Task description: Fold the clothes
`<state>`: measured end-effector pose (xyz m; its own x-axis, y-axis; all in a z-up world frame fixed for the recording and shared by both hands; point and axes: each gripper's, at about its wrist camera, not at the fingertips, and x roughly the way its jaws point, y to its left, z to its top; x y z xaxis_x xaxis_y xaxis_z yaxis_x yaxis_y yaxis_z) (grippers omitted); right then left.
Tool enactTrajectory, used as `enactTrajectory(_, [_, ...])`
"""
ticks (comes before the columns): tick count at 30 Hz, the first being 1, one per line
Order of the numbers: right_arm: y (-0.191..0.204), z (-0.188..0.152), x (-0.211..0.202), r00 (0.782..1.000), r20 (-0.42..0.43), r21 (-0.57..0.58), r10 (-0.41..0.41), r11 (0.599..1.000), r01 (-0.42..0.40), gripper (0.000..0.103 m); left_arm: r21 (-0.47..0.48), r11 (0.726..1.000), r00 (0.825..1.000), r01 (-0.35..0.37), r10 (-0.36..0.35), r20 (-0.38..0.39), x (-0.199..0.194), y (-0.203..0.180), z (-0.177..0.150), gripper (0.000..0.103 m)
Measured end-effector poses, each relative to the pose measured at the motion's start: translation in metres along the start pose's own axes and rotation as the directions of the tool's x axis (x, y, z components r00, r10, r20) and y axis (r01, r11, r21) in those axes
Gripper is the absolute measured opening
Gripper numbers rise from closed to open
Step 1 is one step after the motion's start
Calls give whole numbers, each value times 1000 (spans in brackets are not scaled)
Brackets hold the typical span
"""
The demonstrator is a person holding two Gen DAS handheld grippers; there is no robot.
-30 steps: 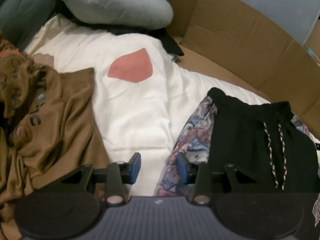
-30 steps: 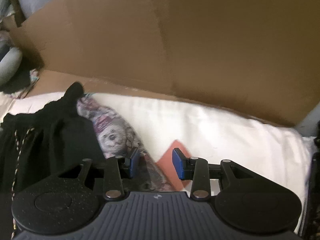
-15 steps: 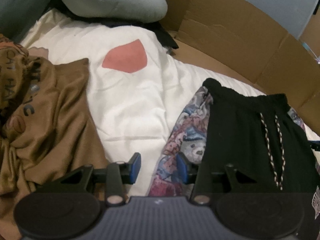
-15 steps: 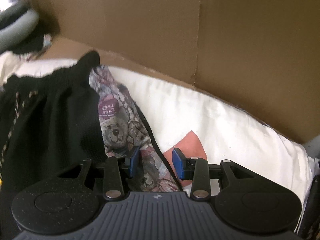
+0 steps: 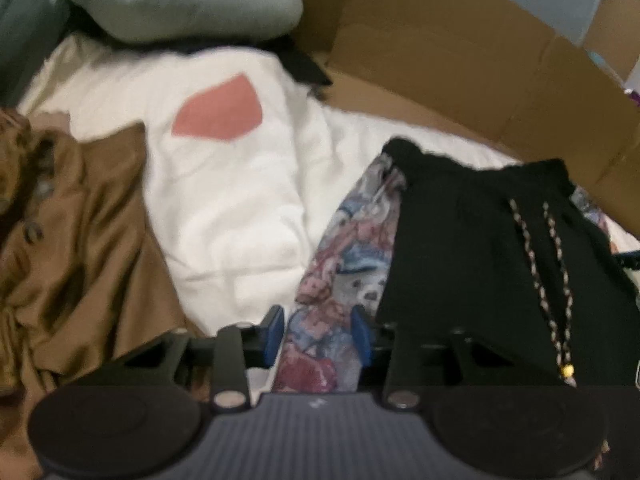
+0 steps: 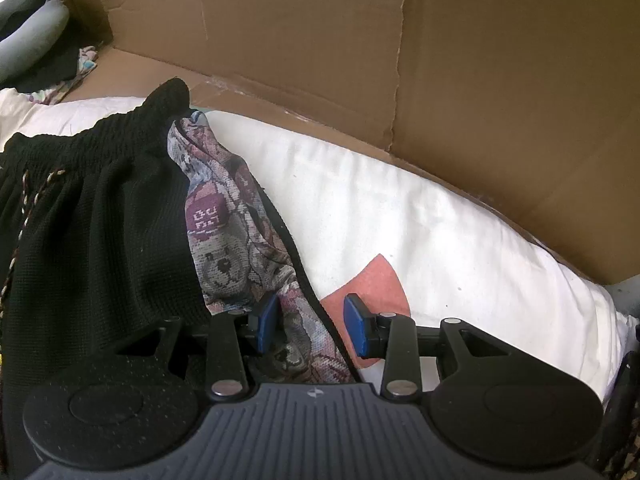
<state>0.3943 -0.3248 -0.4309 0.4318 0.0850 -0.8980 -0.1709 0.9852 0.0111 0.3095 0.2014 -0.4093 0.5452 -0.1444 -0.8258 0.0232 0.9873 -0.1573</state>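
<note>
Left wrist view blurred; brown garment (image 5: 80, 248) cut off at left edge; black shorts (image 6: 92, 240) hide printed cloth (image 6: 236, 236) middle.

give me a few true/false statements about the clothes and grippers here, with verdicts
1. The black drawstring shorts lie on top of the teddy-bear print fabric. True.
2. The left gripper is clamped on the brown satin garment. False: its fingers stand open over the print fabric.
3. A pink patch shows on the white bedding. True.
4. The right gripper is fully shut. False: its fingers are apart.
5. Brown cardboard stands behind the bedding. True.
</note>
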Motion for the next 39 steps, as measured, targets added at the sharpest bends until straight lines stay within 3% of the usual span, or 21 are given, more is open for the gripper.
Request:
enactTrajectory(3, [-1,-2,-2,1000,5,1,-4,1000,4,42,-44,999,999,-26,28,42,-9,11,6,39])
enactTrajectory(7, [-1,-1,-1,1000,5,-1,-3,1000,3,42,-64,995,997,-75,76,18,-5,21,9,39])
enactTrajectory(15, [1,1,0,1000,-3,-11,-5,1000,5,42,27,998,998,-60,60,-15,10,2,4,39])
enactTrajectory(19, [0,2,0,1000,-5,-19,-2,1000,2,42,10,998,998,-64,64,-25,14,2,3,39])
enactTrajectory(23, [1,1,-1,1000,-4,-43,-3,999,3,42,-45,998,999,-32,33,35,2,9,6,39])
enactTrajectory(27, [5,-1,-2,1000,-10,-87,18,996,-19,16,-80,996,1000,-25,25,3,11,17,9,37])
enactTrajectory(30, [7,0,-3,999,-33,-101,19,995,-22,6,-92,996,1000,0,-1,-9,19,16,7,35])
enactTrajectory(32, [10,3,-4,999,-48,-122,8,992,-14,5,-77,997,1000,17,-18,-12,22,10,4,28])
enactTrajectory(36, [11,7,-8,998,-61,-145,-20,989,11,3,-65,997,999,30,-31,-20,27,1,-2,27])
enactTrajectory(38, [8,8,-11,998,-54,-141,-37,990,29,3,-53,998,999,39,-40,-28,27,-1,-2,8])
enactTrajectory(39, [7,8,-13,998,-49,-137,-46,990,39,3,-39,998,999,41,-43,-31,26,-2,-1,8])
